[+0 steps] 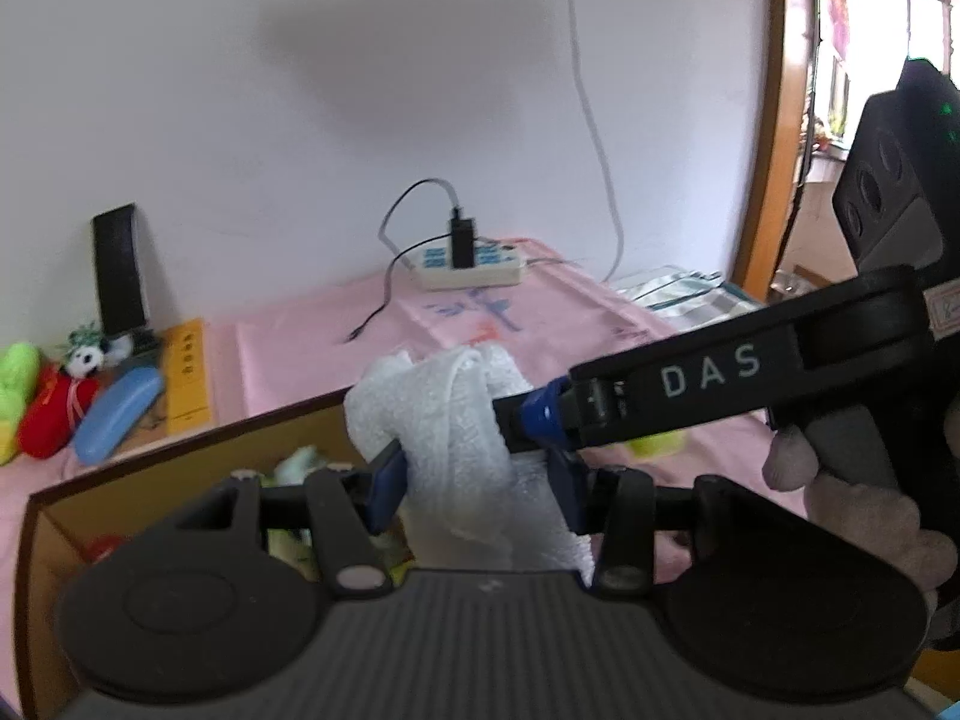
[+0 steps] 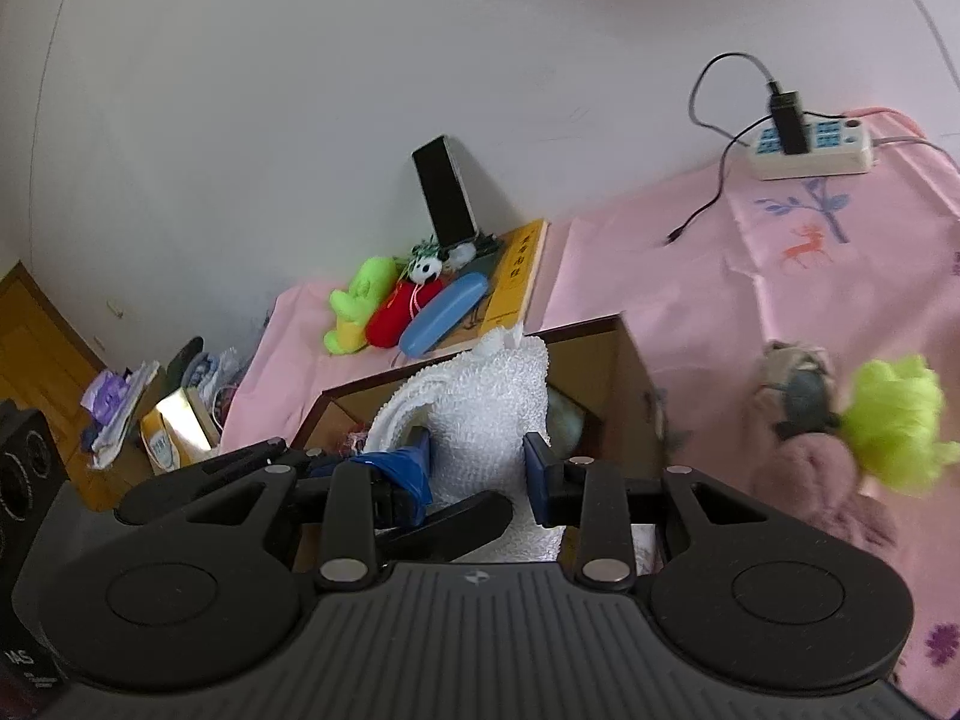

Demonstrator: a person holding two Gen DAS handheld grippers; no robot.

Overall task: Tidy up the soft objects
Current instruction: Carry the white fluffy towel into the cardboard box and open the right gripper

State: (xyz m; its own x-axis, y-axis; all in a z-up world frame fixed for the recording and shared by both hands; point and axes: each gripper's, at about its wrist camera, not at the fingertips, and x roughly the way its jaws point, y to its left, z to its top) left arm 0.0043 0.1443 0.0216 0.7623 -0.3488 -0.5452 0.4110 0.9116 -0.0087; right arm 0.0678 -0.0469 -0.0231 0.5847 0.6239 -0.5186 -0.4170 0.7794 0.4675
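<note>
Towel (image 1: 447,420) clamped by both grippers' jaws above cardboard box (image 2: 624,396), "DAS" on right gripper (image 1: 534,414).

Counted: one white terry towel (image 2: 480,402), one open cardboard box (image 2: 630,396), possibly four plush toys; two blurred.

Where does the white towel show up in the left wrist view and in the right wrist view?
Left wrist view: white towel at centre, above the cardboard box.
Right wrist view: white towel at centre, just below the middle, over the same box.
Shared landmark: the power strip on the pink cloth.
</note>
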